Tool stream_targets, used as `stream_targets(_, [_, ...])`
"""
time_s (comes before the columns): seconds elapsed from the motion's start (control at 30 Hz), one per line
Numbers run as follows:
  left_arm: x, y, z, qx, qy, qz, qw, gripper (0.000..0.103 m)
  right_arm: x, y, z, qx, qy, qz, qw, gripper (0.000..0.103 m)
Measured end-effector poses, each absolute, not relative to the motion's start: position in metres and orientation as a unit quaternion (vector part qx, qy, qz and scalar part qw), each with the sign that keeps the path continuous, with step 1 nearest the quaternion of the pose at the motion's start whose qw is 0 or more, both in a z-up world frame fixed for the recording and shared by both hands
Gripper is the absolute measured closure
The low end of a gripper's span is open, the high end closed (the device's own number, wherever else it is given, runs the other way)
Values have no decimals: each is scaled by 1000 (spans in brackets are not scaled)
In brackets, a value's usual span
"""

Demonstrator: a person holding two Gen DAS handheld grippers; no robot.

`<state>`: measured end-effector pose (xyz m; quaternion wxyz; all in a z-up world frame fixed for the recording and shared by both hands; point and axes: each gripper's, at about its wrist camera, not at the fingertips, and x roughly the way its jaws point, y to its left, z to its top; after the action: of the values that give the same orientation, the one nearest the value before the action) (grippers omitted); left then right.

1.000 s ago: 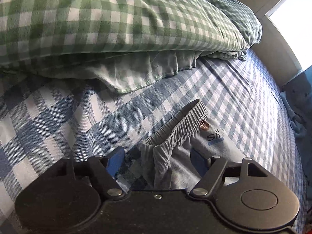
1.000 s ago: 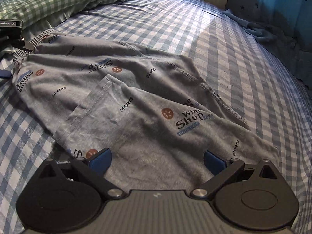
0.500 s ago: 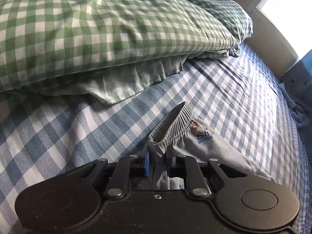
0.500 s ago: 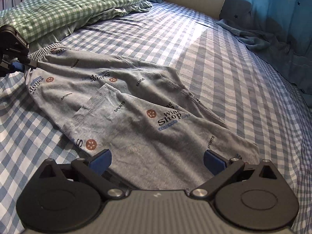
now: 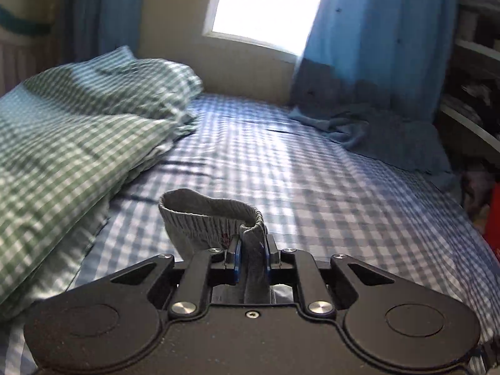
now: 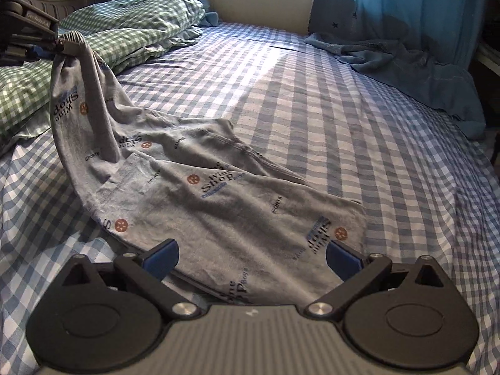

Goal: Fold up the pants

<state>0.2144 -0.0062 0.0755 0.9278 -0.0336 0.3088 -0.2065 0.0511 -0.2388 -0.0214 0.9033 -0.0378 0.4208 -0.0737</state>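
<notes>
Grey printed pants (image 6: 218, 193) lie spread on the blue checked bed sheet (image 6: 359, 109). My left gripper (image 5: 252, 254) is shut on the elastic waistband (image 5: 212, 215) and holds it lifted above the bed. In the right wrist view it shows at the upper left (image 6: 28, 34), with the waist end hanging from it. My right gripper (image 6: 251, 254) is open, its jaws wide either side of the leg end of the pants, low over the cloth.
A green checked duvet and pillow (image 6: 125, 31) lie at the left along the bed. A blue curtain (image 6: 406, 9) hangs at the right, with a blue cloth (image 6: 406, 65) bunched on the bed below it. A bright window (image 5: 265, 3) is behind.
My left gripper closed on the waistband and lifted it off the bed, turning toward the window. My right gripper stayed open and drew back toward the leg end.
</notes>
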Motion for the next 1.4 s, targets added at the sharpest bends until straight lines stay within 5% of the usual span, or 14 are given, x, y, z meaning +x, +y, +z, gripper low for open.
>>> stream_targets(0.27, [152,-121,80,90,300,-377,872,89,4,-325,-20,-8,429,-147,891,0])
stream_targets(0.87, [66,-265,-35,181,403,-424,791,85,-23,-450,-36,19,453,-179,873,0])
stream_targets(0.97, [66,-266,-47,175,424,-416,785,75,-15,-453,-37,21,456,-164,875,0])
stream_targets(1.13, [58,-244,-39,122,433,-397,800,33,2,-447,-34,19,451,-131,882,0])
stream_targets(1.4, [65,-145,-18,42,431,-246,867,14,52,-405,-22,28,431,-57,900,0])
